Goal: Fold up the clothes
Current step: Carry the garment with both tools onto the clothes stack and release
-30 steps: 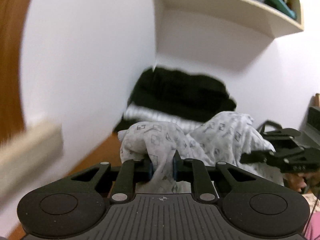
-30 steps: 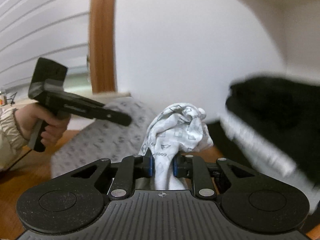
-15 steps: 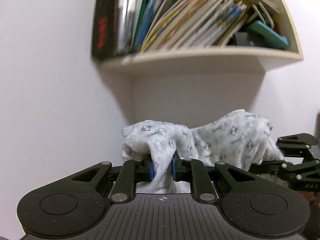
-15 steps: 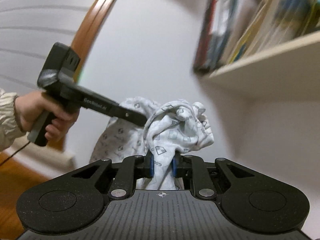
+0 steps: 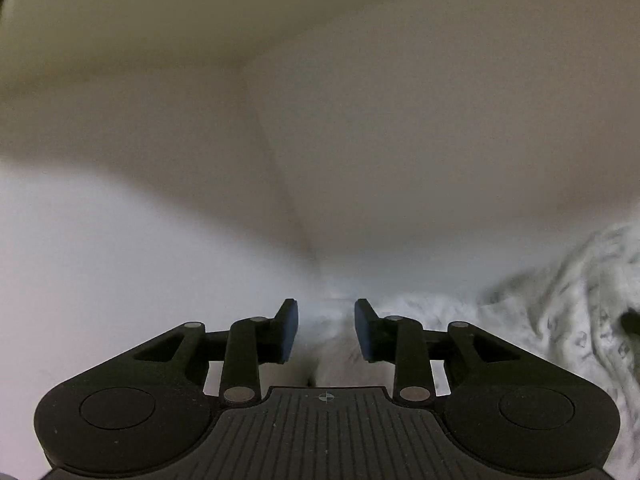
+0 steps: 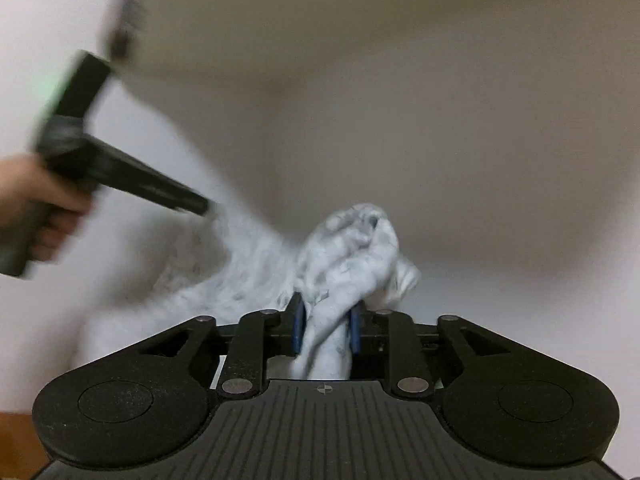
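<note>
Motion blur covers both views. To the right of the left gripper (image 5: 326,330), the patterned garment (image 5: 568,320) is smeared and cut off by the picture's right edge; its print is unreadable. Pale blurred fabric between the left gripper's pads cannot be judged as touching or apart. In the right wrist view, the person's hand (image 6: 36,204) is blurred and cropped at the left edge.
</note>
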{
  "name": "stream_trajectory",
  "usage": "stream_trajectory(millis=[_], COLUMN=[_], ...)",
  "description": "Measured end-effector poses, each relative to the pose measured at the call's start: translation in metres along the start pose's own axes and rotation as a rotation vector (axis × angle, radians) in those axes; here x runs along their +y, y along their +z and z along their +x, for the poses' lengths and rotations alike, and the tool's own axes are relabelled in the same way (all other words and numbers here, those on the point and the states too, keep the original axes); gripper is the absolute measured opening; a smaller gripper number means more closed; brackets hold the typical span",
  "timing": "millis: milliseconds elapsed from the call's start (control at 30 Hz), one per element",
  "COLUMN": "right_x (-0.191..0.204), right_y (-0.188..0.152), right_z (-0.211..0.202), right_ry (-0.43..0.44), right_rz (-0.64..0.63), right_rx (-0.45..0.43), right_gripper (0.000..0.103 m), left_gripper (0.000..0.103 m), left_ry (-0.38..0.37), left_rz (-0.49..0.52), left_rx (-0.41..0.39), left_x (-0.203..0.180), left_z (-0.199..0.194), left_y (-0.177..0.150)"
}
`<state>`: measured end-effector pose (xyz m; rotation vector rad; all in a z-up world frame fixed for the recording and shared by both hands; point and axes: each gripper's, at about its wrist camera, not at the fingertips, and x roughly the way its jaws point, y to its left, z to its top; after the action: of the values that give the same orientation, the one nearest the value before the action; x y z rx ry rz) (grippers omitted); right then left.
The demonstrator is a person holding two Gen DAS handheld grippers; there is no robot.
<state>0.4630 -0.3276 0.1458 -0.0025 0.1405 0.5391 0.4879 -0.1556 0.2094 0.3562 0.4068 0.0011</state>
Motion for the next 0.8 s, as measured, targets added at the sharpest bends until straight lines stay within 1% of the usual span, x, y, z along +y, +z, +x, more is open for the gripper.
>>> stream_trajectory(millis=[33,67,100,167,233,300,333,367,433,467,500,533,567,600,667,700,733,767,800], right_x=[-0.007,-0.010,-0.011,-0.010,-0.006,-0.002,0.001,0.003,-0.003,-0.008,-0.014,-0.021,-0.025,-0.027,-0.027,-0.024,-0.017,-0.008,0.002], right_y=[-0.006,-0.009,-0.011,-0.009,-0.004,0.002,0.005,0.007,0.008,0.006,0.003,0.000,-0.003,-0.005,-0.006,-0.005,-0.002,0.002,0.007], right_z=[0.001,0.000,-0.001,-0.004,-0.005,-0.002,-0.001,0.003,0.025,0.035,0.044,0.049,0.049,0.045,0.035,0.029,0.024,0.019,0.015], right_ry=[-0.015,-0.023,-0.028,-0.015,0.051,0.141,0.168,0.171,0.189,0.158,0.100,0.025,-0.065,-0.110,-0.123,-0.120,-0.101,-0.057,0.003], right_rz=[-0.001,-0.009,-0.020,-0.034,-0.041,-0.041,-0.045,-0.045,-0.030,-0.034,-0.046,-0.071,-0.106,-0.130,-0.153,-0.159,-0.158,-0.150,-0.137], right_rx=[-0.004,-0.017,-0.030,-0.074,-0.101,-0.096,-0.086,-0.064,0.024,0.063,0.089,0.100,0.089,0.073,0.046,0.032,0.018,0.003,-0.013], right_gripper=[0.031,0.035,0.036,0.036,0.036,0.035,0.035,0.036,0.036,0.036,0.034,0.029,0.024,0.024,0.024,0.024,0.025,0.026,0.030], left_gripper=[0.045,0.052,0.054,0.053,0.053,0.053,0.053,0.053,0.053,0.053,0.054,0.054,0.054,0.054,0.054,0.054,0.056,0.058,0.064], left_ry=[-0.017,-0.032,-0.033,-0.071,-0.099,-0.111,-0.115,-0.118,-0.125,-0.128,-0.131,-0.135,-0.136,-0.125,-0.106,-0.103,-0.100,-0.097,-0.094], left_rz=[-0.012,-0.025,-0.046,-0.084,-0.103,-0.111,-0.113,-0.115,-0.119,-0.121,-0.123,-0.125,-0.128,-0.138,-0.156,-0.166,-0.176,-0.183,-0.190], left_rx=[-0.008,-0.016,-0.025,-0.024,-0.015,0.001,0.013,0.025,0.049,0.062,0.074,0.086,0.097,0.104,0.106,0.104,0.102,0.096,0.089], left_x=[0.000,0.000,0.001,0.004,0.003,0.000,-0.002,-0.003,-0.007,-0.008,-0.010,-0.011,-0.012,-0.006,0.005,0.007,0.008,0.008,0.008], left_z=[0.002,0.003,0.002,-0.002,-0.007,-0.012,-0.013,-0.014,-0.017,-0.018,-0.020,-0.021,-0.022,-0.022,-0.025,-0.028,-0.031,-0.038,-0.045], left_y=[-0.006,-0.013,-0.020,-0.033,-0.046,-0.057,-0.063,-0.068,-0.079,-0.085,-0.090,-0.095,-0.101,-0.106,-0.113,-0.110,-0.107,-0.106,-0.105])
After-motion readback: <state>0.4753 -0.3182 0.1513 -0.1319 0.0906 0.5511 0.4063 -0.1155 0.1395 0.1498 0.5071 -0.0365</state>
